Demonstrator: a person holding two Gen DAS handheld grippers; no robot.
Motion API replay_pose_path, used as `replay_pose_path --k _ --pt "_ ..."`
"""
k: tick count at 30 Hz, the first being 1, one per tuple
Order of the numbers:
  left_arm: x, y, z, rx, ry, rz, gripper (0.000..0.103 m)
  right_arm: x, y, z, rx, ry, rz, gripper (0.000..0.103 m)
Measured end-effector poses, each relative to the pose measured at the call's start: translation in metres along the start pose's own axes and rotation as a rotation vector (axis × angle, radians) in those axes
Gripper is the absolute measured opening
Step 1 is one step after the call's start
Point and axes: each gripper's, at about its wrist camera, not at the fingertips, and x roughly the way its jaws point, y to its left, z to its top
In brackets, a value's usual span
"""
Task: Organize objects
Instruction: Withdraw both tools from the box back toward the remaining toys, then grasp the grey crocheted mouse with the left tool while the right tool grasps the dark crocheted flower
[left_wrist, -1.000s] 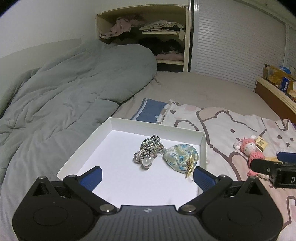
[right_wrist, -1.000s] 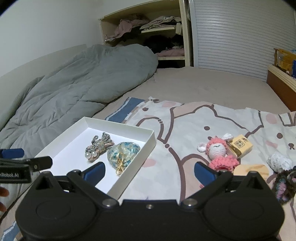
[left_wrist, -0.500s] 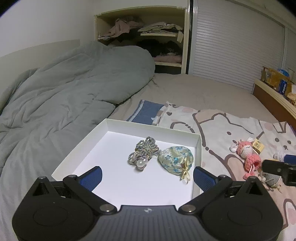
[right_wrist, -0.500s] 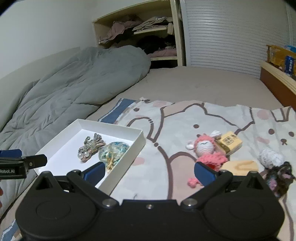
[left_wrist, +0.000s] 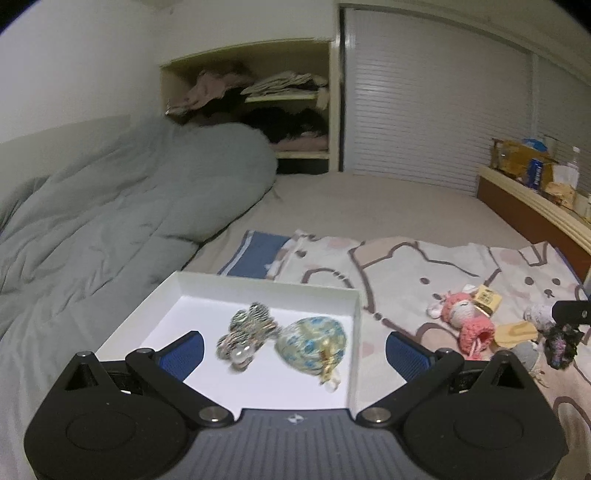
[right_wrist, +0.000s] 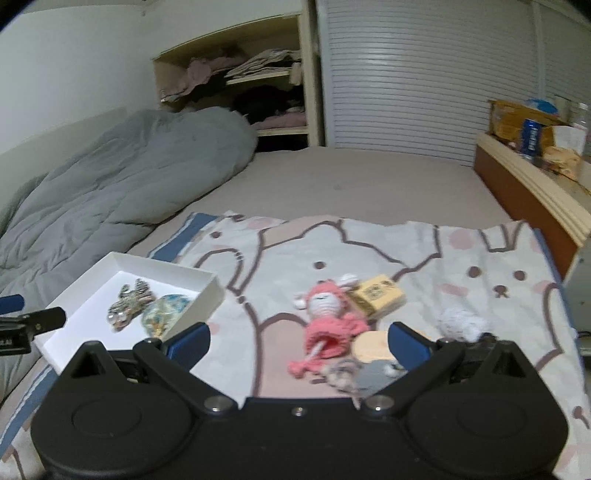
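On the bed (right_wrist: 369, 184), both grippers, left gripper (left_wrist: 293, 349) and right gripper (right_wrist: 299, 341), hung released, the right facing a pink crochet doll (right_wrist: 328, 314) likely next for the white box (right_wrist: 74, 291).

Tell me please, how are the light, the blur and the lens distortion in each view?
Left wrist view: dim room light, the white box is brightest; the pouch is slightly smeared; black corners from the fisheye. Right wrist view: equally dim; the pink doll looks soft with motion blur; the shutter door curves toward the edges.
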Motion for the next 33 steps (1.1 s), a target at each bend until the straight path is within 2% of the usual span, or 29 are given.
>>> replay_pose_path --k 5,13,21,29,33 --pt "0.001 -0.027 -0.001 0.053 -0.022 -0.05 0.103 -0.004 -0.03 -0.004 0.037 -0.01 -0.042 0.103" --pt "0.006 -0.077 -0.005 0.086 -0.012 -0.19 0.103 -0.006 -0.077 -0.01 0.113 -0.037 -0.104 0.103" --pt "0.023 -0.127 -0.019 0.127 0.006 -0.343 0.103 -0.005 -0.121 -0.019 0.155 -0.053 -0.16 0.103" --pt "0.051 -0.175 -0.037 0.121 0.032 -0.555 0.103 0.003 -0.158 -0.03 0.212 -0.052 -0.222 0.103" --pt "0.066 -0.198 -0.047 0.148 0.048 -0.596 0.102 0.01 -0.173 -0.036 0.25 -0.034 -0.242 0.103"
